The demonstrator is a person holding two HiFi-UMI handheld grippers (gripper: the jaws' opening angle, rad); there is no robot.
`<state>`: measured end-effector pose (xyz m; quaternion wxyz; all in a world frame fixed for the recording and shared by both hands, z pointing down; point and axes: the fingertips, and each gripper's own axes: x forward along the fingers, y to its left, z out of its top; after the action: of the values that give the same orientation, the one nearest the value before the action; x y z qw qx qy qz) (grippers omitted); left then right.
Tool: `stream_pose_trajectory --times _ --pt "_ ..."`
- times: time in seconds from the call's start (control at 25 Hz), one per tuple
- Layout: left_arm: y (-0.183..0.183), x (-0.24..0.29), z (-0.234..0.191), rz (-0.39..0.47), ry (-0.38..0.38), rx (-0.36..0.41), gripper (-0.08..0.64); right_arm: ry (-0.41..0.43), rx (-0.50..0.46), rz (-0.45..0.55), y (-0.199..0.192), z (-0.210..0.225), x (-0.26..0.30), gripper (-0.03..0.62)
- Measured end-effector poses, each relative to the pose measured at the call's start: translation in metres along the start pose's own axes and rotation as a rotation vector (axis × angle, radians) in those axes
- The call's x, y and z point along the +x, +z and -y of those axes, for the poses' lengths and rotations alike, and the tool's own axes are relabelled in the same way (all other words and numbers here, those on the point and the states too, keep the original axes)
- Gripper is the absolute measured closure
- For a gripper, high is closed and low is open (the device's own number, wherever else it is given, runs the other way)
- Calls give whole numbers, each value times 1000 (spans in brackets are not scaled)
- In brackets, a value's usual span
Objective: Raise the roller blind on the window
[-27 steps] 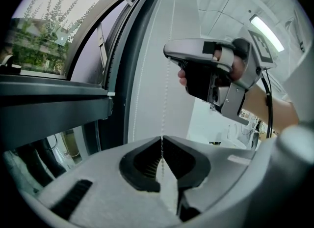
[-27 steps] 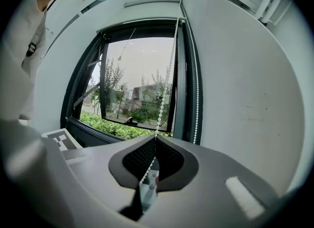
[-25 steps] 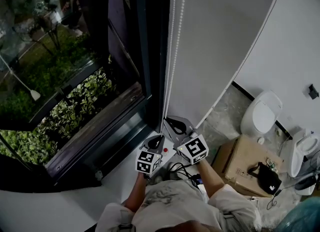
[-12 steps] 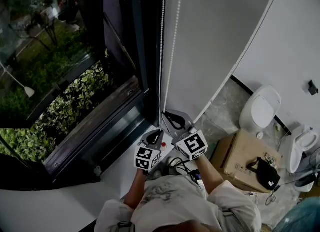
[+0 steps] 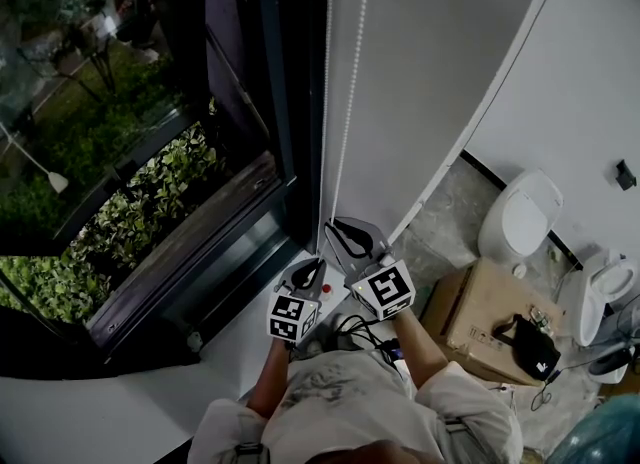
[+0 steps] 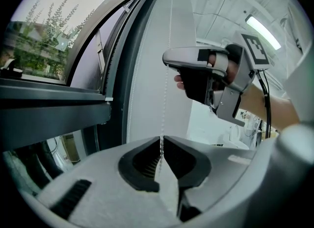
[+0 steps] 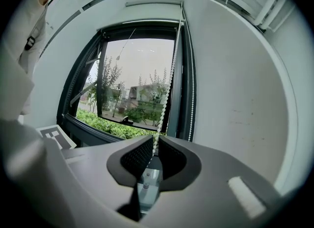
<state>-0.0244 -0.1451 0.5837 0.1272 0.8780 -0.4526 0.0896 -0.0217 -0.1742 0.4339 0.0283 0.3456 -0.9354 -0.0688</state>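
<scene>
Your left gripper [image 6: 161, 142] has the bead chain [image 6: 162, 101] running between its jaws. They have just been opening slightly and now stand close on either side of the chain, pads touching the beads. Your right gripper [image 7: 156, 141] is closed on the same strand. The left gripper view shows it higher up, with the chain hanging straight from its tips down to the left jaws. Both grippers are just beside the dark window frame [image 5: 290, 102], above the white sill [image 5: 240, 352], with the chain's two strands running up the pale wall next to the frame. In the right gripper view, the roller blind [image 7: 153, 6] appears as a pale strip across the head of the window, and the glass below it is uncovered onto a green hedge [image 7: 115, 126]. To your right, well clear of the grippers, stand a toilet [image 5: 520, 222] and a cardboard box [image 5: 480, 322].
</scene>
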Motion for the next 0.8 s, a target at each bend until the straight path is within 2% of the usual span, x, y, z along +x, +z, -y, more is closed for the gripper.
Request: stream_pose_trajectory --times 0.32,0.56,0.68,0.8 --pt "5 -3 -1 10 1 6 511 -19 4 -17 -6 4 -8 515" --pt "26 -13 -2 56 11 20 519 -29 21 -13 -7 6 -18 508" --pt "44 -22 -3 98 22 40 549 -21 24 -8 -5 2 -23 515" --pt "63 -34 -3 141 25 56 552 -31 29 18 2 -1 -29 562"
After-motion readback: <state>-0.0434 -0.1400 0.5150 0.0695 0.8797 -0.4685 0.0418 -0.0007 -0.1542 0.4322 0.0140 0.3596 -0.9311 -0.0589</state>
